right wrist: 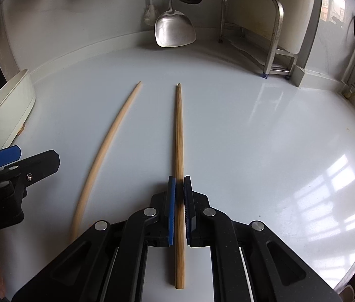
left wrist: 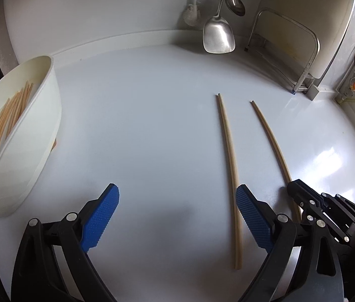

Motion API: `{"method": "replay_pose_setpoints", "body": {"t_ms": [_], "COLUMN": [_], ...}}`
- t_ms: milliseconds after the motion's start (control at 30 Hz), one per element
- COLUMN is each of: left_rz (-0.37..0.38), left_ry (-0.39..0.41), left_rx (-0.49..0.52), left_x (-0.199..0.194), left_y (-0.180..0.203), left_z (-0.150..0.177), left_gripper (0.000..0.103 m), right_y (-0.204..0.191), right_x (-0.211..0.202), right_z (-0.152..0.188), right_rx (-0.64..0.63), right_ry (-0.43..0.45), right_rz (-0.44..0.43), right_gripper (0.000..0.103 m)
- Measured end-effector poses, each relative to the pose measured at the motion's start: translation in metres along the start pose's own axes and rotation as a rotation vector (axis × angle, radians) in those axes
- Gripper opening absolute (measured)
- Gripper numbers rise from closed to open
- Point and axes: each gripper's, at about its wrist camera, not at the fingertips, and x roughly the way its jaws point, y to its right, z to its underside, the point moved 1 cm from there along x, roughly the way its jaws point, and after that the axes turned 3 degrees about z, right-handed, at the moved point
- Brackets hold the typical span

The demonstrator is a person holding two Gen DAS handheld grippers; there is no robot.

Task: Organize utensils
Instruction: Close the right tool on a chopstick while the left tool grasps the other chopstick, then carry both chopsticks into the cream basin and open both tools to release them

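Two wooden chopsticks lie side by side on the white counter. My right gripper [right wrist: 179, 183] is shut on the right chopstick [right wrist: 179, 130], gripping it near its thick end; this chopstick also shows in the left wrist view [left wrist: 270, 136], where the right gripper [left wrist: 293, 188] sits at its near end. The left chopstick [left wrist: 229, 156] lies free, also seen in the right wrist view [right wrist: 107, 146]. My left gripper [left wrist: 177, 196] is open and empty, just left of that chopstick. A white oval container [left wrist: 44, 125] at the left holds several chopsticks [left wrist: 3, 128].
A steel spatula [left wrist: 217, 35] and a ladle [left wrist: 235, 3] hang on the back wall. A steel rack [left wrist: 285, 58] stands at the back right. The counter's edge curves along the right side [right wrist: 353, 201]. The container also shows at the left in the right wrist view [right wrist: 8, 108].
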Motion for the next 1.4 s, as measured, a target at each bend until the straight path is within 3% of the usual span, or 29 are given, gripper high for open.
{"method": "replay_pose_setpoints", "body": {"t_ms": [200, 300, 500, 900, 1000, 1167, 1233, 1267, 1400], "left_rz": [-0.012, -0.019, -0.043, -0.064, -0.052, -0.02, -0.008, -0.002, 0.006], "left_ry": [-0.015, -0.026, -0.026, -0.034, -0.019, -0.009, -0.012, -0.015, -0.029], "left_rx": [0.029, 0.038, 0.044, 0.048, 0.07, 0.115, 0.126, 0.127, 0.119], "left_x": [0.017, 0.023, 0.029, 0.035, 0.033, 0.028, 0.027, 0.026, 0.025], "left_y": [0.018, 0.024, 0.028, 0.032, 0.036, 0.048, 0.052, 0.054, 0.055], "left_z": [-0.002, -0.002, -0.003, 0.002, 0.003, 0.003, 0.003, 0.004, 0.006], "left_gripper": [0.092, 0.092, 0.092, 0.091, 0.08, 0.037, 0.021, 0.009, 0.007], "right_y": [0.023, 0.026, 0.026, 0.027, 0.024, 0.018, 0.018, 0.018, 0.02], "right_x": [0.0, 0.0, 0.0, -0.001, -0.001, 0.0, 0.0, 0.001, -0.001], "right_z": [0.003, 0.003, 0.003, 0.006, 0.006, 0.006, 0.005, 0.005, 0.005], "right_rx": [0.023, 0.022, 0.006, -0.025, -0.048, -0.083, -0.086, -0.087, -0.069], "right_ry": [0.0, 0.002, 0.0, 0.004, 0.008, 0.006, 0.006, 0.006, -0.001], "right_rz": [-0.006, -0.013, -0.016, 0.017, 0.011, -0.008, -0.019, -0.017, -0.044], "right_gripper": [0.007, 0.017, 0.024, 0.025, 0.025, 0.024, 0.018, 0.008, 0.007]}}
